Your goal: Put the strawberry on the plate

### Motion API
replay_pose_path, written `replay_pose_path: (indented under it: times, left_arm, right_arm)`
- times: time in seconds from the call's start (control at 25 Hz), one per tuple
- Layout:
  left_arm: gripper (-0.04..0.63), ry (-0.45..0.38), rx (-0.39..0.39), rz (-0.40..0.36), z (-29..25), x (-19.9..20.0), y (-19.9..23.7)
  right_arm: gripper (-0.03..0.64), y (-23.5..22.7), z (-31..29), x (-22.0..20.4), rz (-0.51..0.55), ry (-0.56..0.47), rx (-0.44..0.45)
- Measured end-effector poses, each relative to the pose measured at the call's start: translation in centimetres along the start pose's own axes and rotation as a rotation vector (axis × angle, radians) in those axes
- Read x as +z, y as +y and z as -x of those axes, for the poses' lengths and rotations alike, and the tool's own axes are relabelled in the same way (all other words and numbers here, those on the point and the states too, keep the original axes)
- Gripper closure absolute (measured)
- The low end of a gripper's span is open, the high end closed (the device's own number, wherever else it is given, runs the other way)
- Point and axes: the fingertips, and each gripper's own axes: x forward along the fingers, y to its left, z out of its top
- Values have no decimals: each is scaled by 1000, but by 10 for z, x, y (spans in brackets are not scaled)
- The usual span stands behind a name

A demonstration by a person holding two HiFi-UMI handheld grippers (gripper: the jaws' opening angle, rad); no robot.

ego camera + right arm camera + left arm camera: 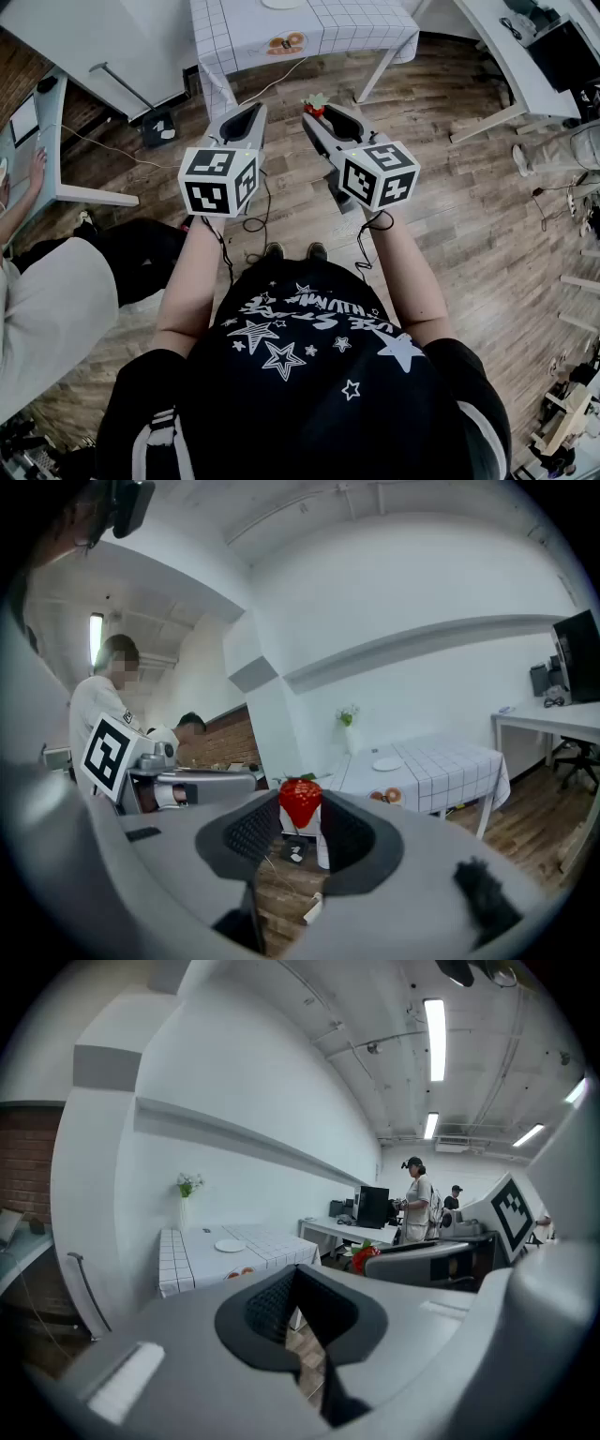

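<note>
A red strawberry with green leaves sits between the tips of my right gripper, which is shut on it, held in the air above the wooden floor. The right gripper view shows the strawberry pinched between the two dark pads. My left gripper hangs level beside it, shut with nothing in it; its tips meet. The white plate lies on the checked-cloth table ahead, some way off; only its edge shows in the head view.
Donuts lie near the table's front edge; a vase of flowers stands at its back. White desks flank the room, with a seated person at left, standing people at right, and cables on the floor.
</note>
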Motion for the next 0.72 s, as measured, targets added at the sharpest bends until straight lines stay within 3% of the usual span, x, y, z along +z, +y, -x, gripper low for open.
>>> replay_pose_path:
  times: [0.72]
  left_arm:
    - [586, -36, -28, -14, 5, 8, 4]
  right_arm:
    - [471, 10, -10, 3, 21, 3, -7]
